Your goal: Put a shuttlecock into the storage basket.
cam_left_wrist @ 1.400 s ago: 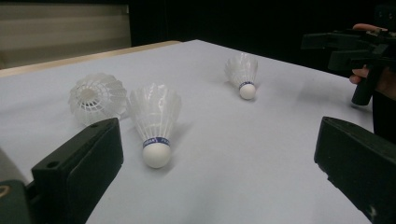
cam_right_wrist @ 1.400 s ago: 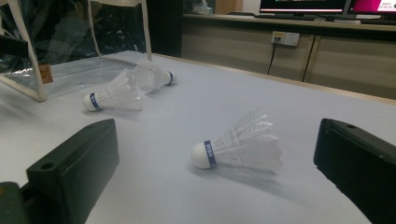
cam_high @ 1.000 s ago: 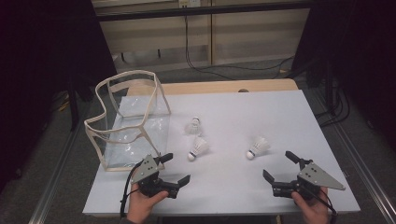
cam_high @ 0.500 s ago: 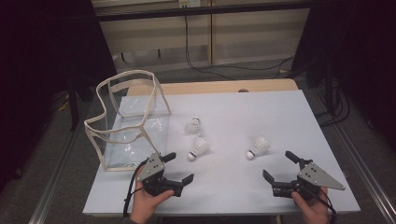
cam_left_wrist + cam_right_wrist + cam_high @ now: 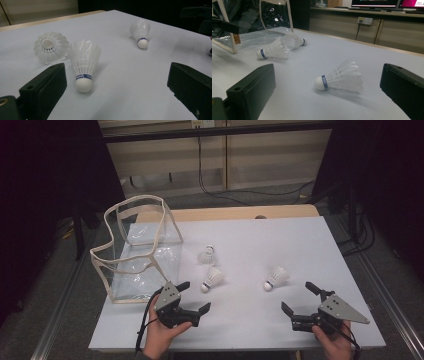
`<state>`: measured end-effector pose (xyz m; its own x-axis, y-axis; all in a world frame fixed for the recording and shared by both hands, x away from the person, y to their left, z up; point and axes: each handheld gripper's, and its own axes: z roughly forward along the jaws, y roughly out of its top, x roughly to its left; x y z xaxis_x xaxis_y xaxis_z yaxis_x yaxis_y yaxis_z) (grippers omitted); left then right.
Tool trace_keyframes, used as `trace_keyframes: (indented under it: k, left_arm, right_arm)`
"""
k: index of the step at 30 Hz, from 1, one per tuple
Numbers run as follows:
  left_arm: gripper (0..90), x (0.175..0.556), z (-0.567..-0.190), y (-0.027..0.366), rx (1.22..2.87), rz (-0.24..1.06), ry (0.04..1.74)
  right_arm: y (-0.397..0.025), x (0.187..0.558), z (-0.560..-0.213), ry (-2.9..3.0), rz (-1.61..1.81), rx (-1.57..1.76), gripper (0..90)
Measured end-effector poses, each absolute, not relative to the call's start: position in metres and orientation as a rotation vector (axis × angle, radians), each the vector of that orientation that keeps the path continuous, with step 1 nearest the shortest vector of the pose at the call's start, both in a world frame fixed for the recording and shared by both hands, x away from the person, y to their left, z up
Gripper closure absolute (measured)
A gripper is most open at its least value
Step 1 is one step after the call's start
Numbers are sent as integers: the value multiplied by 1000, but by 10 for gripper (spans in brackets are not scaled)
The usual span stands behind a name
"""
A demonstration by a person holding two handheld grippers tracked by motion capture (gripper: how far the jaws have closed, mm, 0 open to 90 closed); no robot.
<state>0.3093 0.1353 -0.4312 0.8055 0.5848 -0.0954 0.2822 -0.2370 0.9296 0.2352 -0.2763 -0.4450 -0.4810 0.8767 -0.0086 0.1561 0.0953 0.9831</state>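
— White table, what's on it?
— Three shuttlecocks: nearest lies just ahead of the left gripper. Both it and the right gripper gape wide, empty.

The setting is a laboratory or office-type work room arranged as a recording station. A white-covered table with a light wooden edge stands on a grey floor, flanked by metal rails along both sides. Black curtains screen the station on the left and right. Behind the table runs a row of beige cabinets fitted with a wall socket, from which cables trail across the floor. The right gripper view shows lit computer monitors standing on a long counter above these cabinets.
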Motion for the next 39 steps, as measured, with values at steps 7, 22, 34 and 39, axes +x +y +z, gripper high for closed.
trace_keyframes:
  k: [7, 22, 34, 39]
  left_arm:
    - [52, 312, -432, 131, 1870, 325, 667]
    - [94, 323, -435, 122, 1930, 328, 741]
    - [155, 330, -437, 117, 1969, 362, 781]
    - [213, 333, -438, 115, 1988, 387, 809]
  right_arm:
    - [-276, 236, -445, 1736, 1435, 1017, 3]
    - [-277, 236, -445, 1736, 1434, 1016, 3]
    - [-277, 236, -445, 1737, 1434, 1014, 3]
    - [-277, 236, -445, 1735, 1435, 1014, 3]
